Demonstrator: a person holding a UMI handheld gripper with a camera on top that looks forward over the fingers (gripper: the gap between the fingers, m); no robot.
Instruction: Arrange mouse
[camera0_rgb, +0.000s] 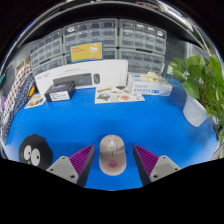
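A beige computer mouse (112, 154) with a pink mark near its rear lies on the blue table (120, 118). It stands between my two fingers, with blue table showing at either side of it. My gripper (112, 160) is open; its purple pads (80, 160) flank the mouse without touching it.
A black round mat with white eyes (37, 151) lies to the left of the fingers. At the back stand a white box (80, 76), a small device (60, 94), papers (118, 95) and a white-blue box (152, 86). A green plant (205, 85) is at the right. Drawer cabinets (100, 40) line the wall.
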